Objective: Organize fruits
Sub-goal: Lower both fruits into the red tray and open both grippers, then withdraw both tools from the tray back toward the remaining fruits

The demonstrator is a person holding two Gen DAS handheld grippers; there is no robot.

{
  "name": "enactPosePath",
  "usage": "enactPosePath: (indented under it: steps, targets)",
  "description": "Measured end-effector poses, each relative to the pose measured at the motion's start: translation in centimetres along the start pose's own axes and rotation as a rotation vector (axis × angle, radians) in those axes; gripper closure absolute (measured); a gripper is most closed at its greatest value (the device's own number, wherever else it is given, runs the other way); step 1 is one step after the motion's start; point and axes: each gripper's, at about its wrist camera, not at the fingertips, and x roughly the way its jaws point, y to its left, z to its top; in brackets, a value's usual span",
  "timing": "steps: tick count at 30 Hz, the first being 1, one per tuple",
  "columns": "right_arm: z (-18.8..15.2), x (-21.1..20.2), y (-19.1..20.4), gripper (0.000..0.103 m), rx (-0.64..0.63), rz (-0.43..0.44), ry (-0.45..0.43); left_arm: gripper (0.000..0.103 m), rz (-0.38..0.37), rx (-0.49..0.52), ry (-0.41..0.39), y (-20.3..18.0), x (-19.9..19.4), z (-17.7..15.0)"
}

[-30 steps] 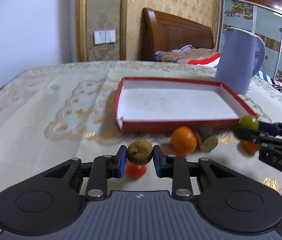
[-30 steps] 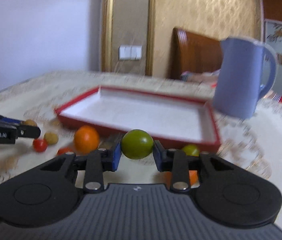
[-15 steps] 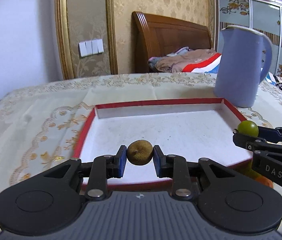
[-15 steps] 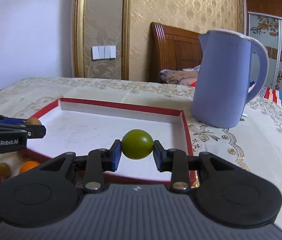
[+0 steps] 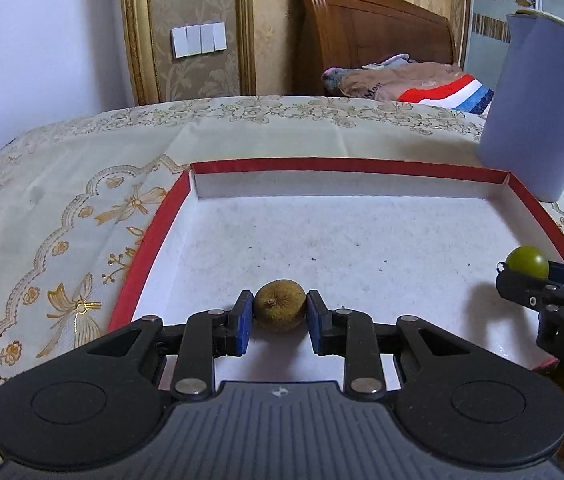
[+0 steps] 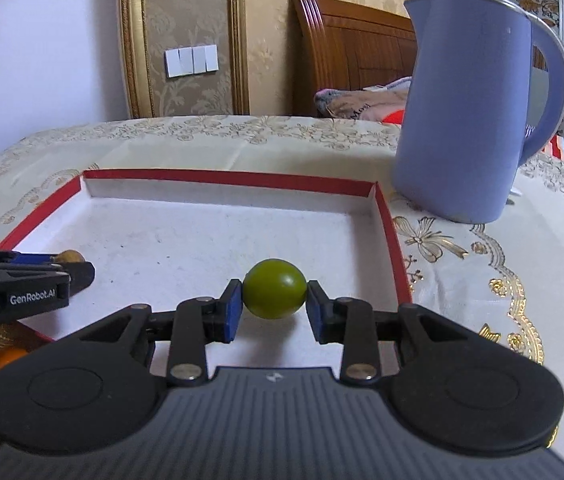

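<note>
Currently: left gripper (image 5: pixel 279 317) pinching 1 brown kiwi (image 5: pixel 280 311); right gripper (image 6: pixel 274 307) pinching 1 green fruit (image 6: pixel 275 288). Both fruits held over red-rimmed tray (image 5: pixel 362 165). Blue pitcher (image 6: pixel 470 112) beside tray, on tablecloth (image 5: pixel 62 208).

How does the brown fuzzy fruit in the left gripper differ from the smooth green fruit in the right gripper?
The brown fuzzy fruit has a dull, rough skin with a small stem scar facing the camera; the smooth green fruit is glossy and unmarked. The brown one looks slightly smaller between its pads than the green one. Both are roundish, each clamped between blue pads, left gripper and right gripper, over the white floor of the red-rimmed tray.
</note>
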Motion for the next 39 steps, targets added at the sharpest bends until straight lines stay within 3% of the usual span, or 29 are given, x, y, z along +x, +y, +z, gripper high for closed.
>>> enactPosePath:
  steps: [15,17,18,19,22,26,33,39]
  targets:
    - [0.0,0.9,-0.5,0.068,0.025,-0.007,0.01,0.075,0.006,0.018,-0.038,-0.3,0.2,-0.2]
    - [0.0,0.4,-0.3,0.048,0.022,-0.02,-0.013,0.072,0.007,0.018,-0.042,-0.3,0.1,-0.3]
    - [0.0,0.1,-0.3,0.032,0.025,-0.03,-0.033,0.069,0.009,0.012,-0.045,-0.2,0.0,-0.3]
    - [0.0,-0.3,-0.4,0.023,0.029,-0.039,-0.06,0.061,0.011,0.006,-0.051,-0.1,-0.1,-0.4]
    - [-0.2,-1.9,-0.5,0.016,0.036,-0.051,-0.138,0.036,0.022,-0.012,-0.105,0.4,-1.2,-0.7]
    - [-0.9,-2.5,-0.7,0.014,0.058,-0.024,-0.14,0.034,0.031,-0.002,-0.177,0.5,-2.8,-1.2]
    - [-1.7,-4.0,-0.9,0.004,0.073,-0.047,-0.167,0.032,0.012,-0.016,-0.206,1.1,-5.1,-2.7]
    - [-4.3,-7.2,-1.1,0.003,0.12,-0.017,-0.186,0.029,0.035,-0.066,-0.215,2.5,-7.1,-4.5]
